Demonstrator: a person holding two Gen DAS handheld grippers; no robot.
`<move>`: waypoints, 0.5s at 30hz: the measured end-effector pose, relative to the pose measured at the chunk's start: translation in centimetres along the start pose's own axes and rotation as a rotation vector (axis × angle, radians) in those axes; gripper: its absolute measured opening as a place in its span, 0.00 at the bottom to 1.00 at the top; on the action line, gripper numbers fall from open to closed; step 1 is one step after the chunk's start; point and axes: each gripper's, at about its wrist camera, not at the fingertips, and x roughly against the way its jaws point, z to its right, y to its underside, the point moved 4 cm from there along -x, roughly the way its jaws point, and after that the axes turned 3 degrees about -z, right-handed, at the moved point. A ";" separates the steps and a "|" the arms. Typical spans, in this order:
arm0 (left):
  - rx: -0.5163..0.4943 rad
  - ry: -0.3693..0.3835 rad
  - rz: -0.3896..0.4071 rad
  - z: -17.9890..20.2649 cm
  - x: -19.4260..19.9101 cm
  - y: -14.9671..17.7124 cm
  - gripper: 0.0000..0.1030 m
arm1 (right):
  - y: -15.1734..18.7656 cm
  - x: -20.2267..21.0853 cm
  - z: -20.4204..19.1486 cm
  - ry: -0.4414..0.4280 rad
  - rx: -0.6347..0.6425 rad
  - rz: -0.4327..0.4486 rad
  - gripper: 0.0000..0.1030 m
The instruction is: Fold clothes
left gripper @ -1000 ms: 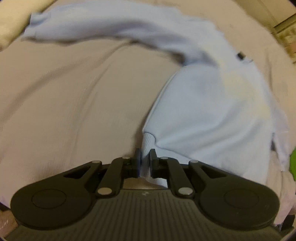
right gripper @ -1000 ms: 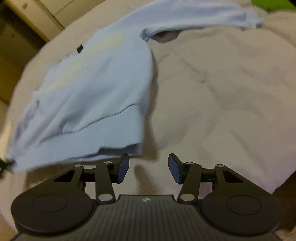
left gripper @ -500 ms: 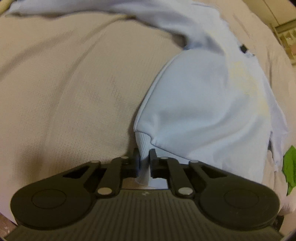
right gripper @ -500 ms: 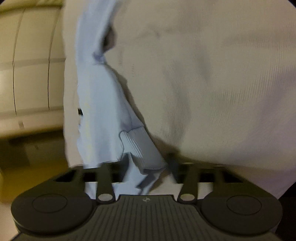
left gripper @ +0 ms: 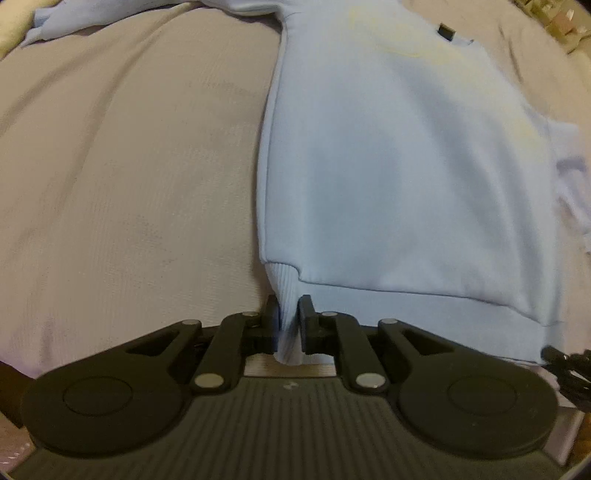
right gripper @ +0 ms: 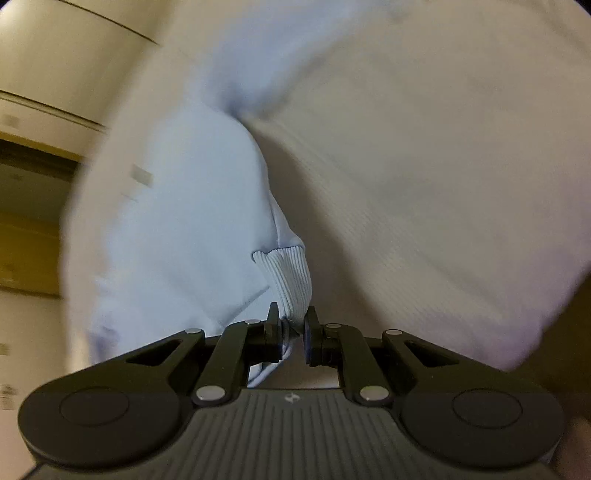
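Sweatshirt (left gripper: 399,177), pale blue, lies spread on a beige bedspread (left gripper: 129,177) in the left wrist view, its ribbed hem (left gripper: 286,284) nearest the camera and one sleeve (left gripper: 110,14) trailing off toward the upper left. The left claw (left gripper: 288,325) pinches the hem's left corner, and its jaws are easing apart slightly with the rib between them. If they loosen further, that corner probably slips out and the hem sags unevenly.

From the right wrist, much of the picture is smeared by motion. The right claw (right gripper: 291,332) is closing its jaws on the other ribbed corner (right gripper: 288,277), fabric bunched between the pads. The bite looks shallow and taken on the move, so a pull could strip it free. With one grip firming and one loosening, the garment may twist, and the sleeve may drag under the body.
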 end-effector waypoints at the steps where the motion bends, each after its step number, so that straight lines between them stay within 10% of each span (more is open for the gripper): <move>1: -0.005 -0.014 0.003 0.1 0.0 0.0 0.12 | 0.5 -1.1 0.1 0.045 0.023 -0.038 0.13; 4: -0.060 -0.084 0.035 0.9 1.6 0.3 0.17 | 1.5 -1.6 -0.8 0.187 0.123 -0.094 0.40; 11: 0.027 -0.070 0.029 2.7 1.1 2.0 0.25 | 0.2 2.1 -5.4 0.288 0.412 0.122 0.41; 15: 0.051 -0.112 -0.057 2.0 0.3 2.6 0.20 | -1.0 -2.0 -5.7 0.425 0.436 -0.029 0.38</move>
